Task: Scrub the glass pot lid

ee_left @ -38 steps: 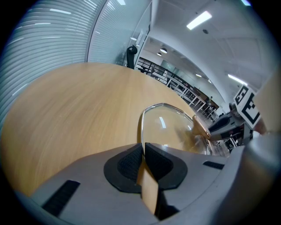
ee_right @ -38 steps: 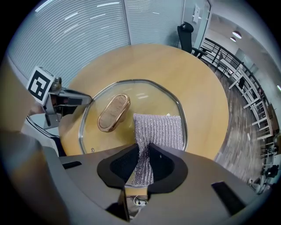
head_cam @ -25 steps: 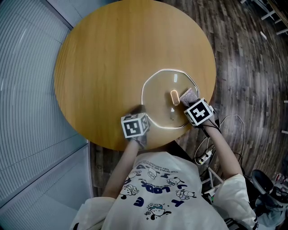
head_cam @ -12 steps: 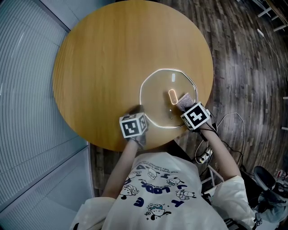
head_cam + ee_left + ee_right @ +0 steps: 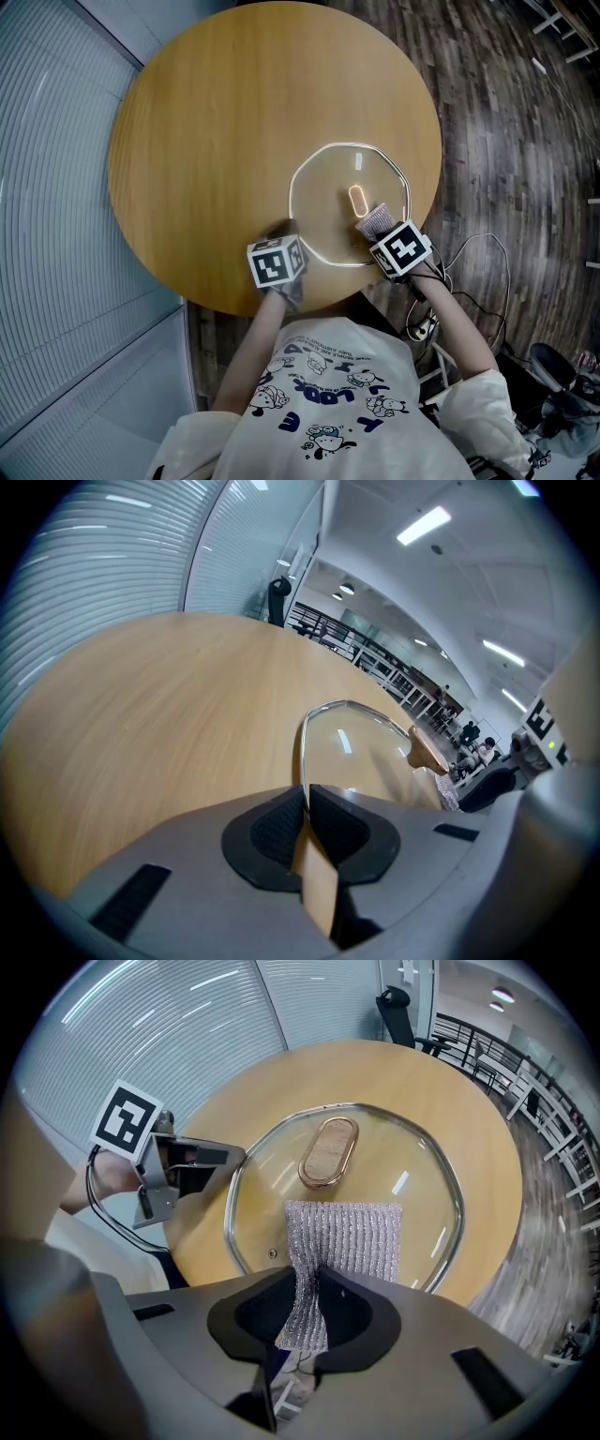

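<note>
My left gripper (image 5: pixel 305 810): level, clamped on lid (image 5: pixel 323 199) rim. My right gripper (image 5: pixel 314 1309): angled down, pinching cloth (image 5: pixel 347 1237) against lid.

White cartoon-print T-shirt (image 5: pixel 330 398), grey left hand-held gripper (image 5: pixel 305 794), right hand-held gripper (image 5: pixel 310 1279), black-and-white marker cubes (image 5: pixel 277 262).

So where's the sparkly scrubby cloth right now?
The cloth is right of centre in the head view, pinched in the right gripper, lying on the glass pot lid just below its oval knob.
</note>
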Motion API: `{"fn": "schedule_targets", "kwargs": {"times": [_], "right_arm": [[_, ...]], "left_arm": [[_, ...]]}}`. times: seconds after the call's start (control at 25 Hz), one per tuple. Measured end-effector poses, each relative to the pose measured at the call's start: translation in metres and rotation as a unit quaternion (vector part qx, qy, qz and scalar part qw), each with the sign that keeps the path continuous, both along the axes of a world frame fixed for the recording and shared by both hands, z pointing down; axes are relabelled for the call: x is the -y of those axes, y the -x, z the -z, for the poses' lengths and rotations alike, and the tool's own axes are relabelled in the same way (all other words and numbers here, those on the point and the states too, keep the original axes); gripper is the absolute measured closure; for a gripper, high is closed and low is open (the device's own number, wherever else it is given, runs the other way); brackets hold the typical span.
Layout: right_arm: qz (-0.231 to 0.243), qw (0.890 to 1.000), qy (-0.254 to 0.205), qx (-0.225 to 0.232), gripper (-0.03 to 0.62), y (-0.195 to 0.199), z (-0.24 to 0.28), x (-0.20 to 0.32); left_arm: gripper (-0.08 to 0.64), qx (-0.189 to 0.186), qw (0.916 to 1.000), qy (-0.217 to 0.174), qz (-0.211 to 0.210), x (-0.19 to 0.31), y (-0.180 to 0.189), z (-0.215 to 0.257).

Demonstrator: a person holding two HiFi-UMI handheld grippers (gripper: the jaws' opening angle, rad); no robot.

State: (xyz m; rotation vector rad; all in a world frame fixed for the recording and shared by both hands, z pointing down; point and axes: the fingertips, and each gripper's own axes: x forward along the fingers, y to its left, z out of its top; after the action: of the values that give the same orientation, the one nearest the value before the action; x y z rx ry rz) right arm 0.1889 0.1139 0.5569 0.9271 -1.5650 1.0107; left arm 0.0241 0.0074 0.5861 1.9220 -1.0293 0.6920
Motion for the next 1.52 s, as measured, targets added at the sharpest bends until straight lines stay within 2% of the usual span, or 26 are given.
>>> {"fn": "schedule_targets", "kwargs": {"times": [0.44,1.52], "right_arm": [[-0.030,0.999,0.002,0.039,0.515,0.017,0.001,-0.004],[-0.006,0.995,0.012,0.094,0.515,0.078,0.003,0.008]], "left_arm": [[0.529,-0.001,1.0000,-0.003,-0.006,0.001,-0.005,0.001],[0.529,-0.005,0.9999,-0.004,-0.008,0.000,-0.006,0.005]]}}
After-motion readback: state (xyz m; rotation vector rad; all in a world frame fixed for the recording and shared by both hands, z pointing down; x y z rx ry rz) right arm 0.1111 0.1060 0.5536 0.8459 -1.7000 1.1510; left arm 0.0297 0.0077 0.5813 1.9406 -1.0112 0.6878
